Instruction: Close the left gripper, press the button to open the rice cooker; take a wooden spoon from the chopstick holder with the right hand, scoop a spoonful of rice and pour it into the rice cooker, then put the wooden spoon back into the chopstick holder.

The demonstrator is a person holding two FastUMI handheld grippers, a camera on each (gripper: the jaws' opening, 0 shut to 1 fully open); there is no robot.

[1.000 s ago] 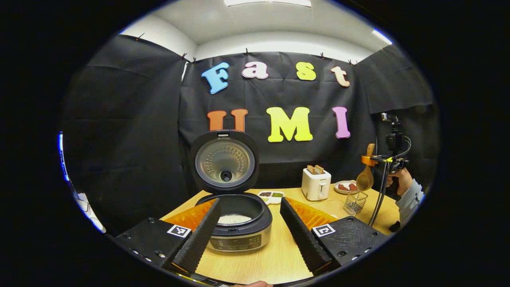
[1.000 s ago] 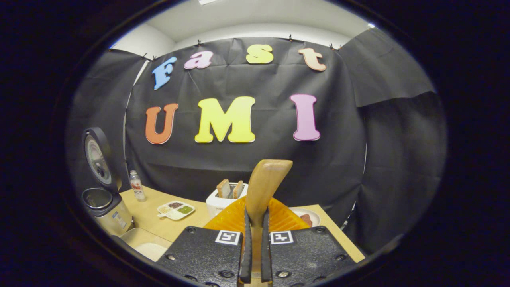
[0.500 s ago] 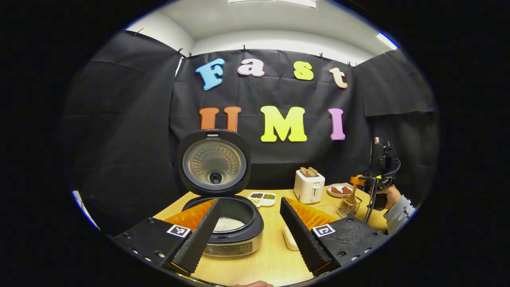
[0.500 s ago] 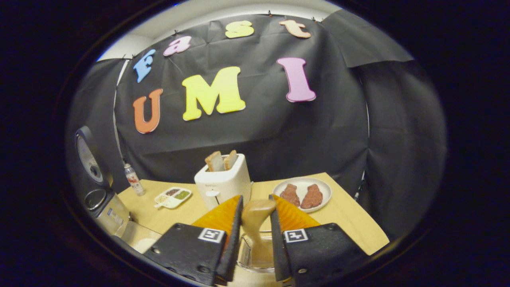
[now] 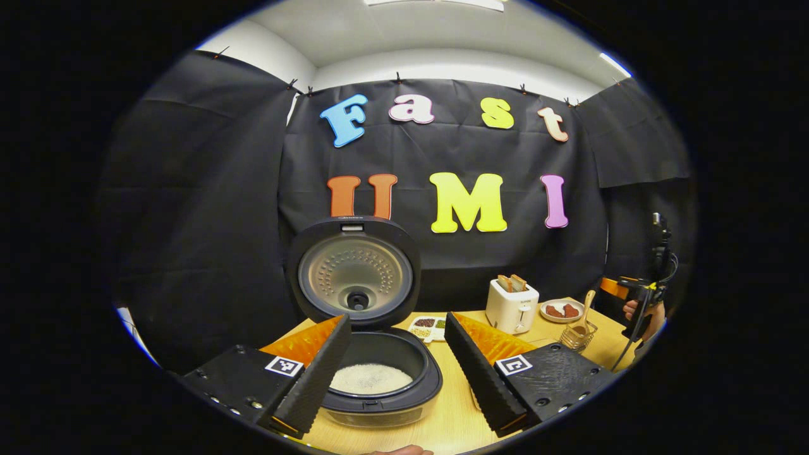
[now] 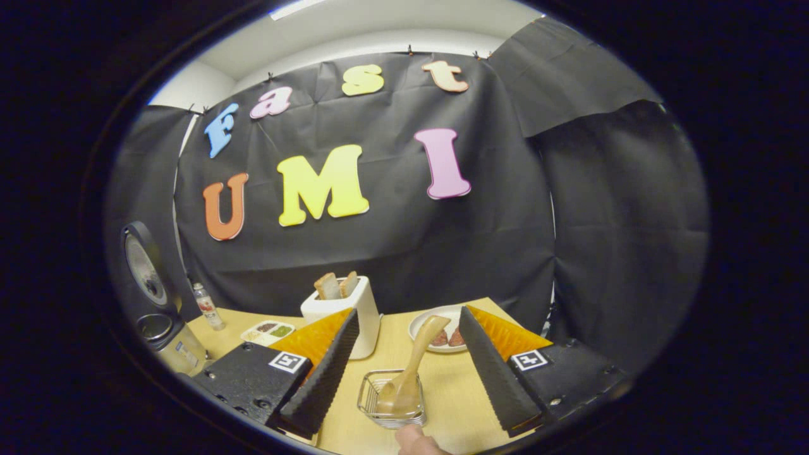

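Note:
The rice cooker (image 5: 379,385) stands open with its lid (image 5: 356,277) upright and white rice in the pot. My left gripper (image 5: 397,317) hovers open just in front of it, one finger to each side of the pot. The wooden spoon (image 6: 412,370) stands bowl-down in the wire chopstick holder (image 6: 373,404), its handle leaning up to the right. My right gripper (image 6: 408,313) is open, its fingers apart on either side of the spoon and not touching it. In the left gripper view the spoon (image 5: 584,311) and holder (image 5: 575,340) sit far right, near the hand-held right gripper (image 5: 638,297).
A white toaster (image 6: 344,309) with two bread slices stands behind the holder, and a plate (image 6: 422,325) of meat pieces to its right. A sectioned dish (image 6: 268,332) and a small bottle (image 6: 205,304) sit between toaster and cooker (image 6: 158,316). A fingertip (image 6: 414,439) shows at the bottom edge.
My right gripper lowered the spoon into the chopstick holder, opened and let it go, then drew back. The left gripper shifted slightly nearer the cooker, still open.

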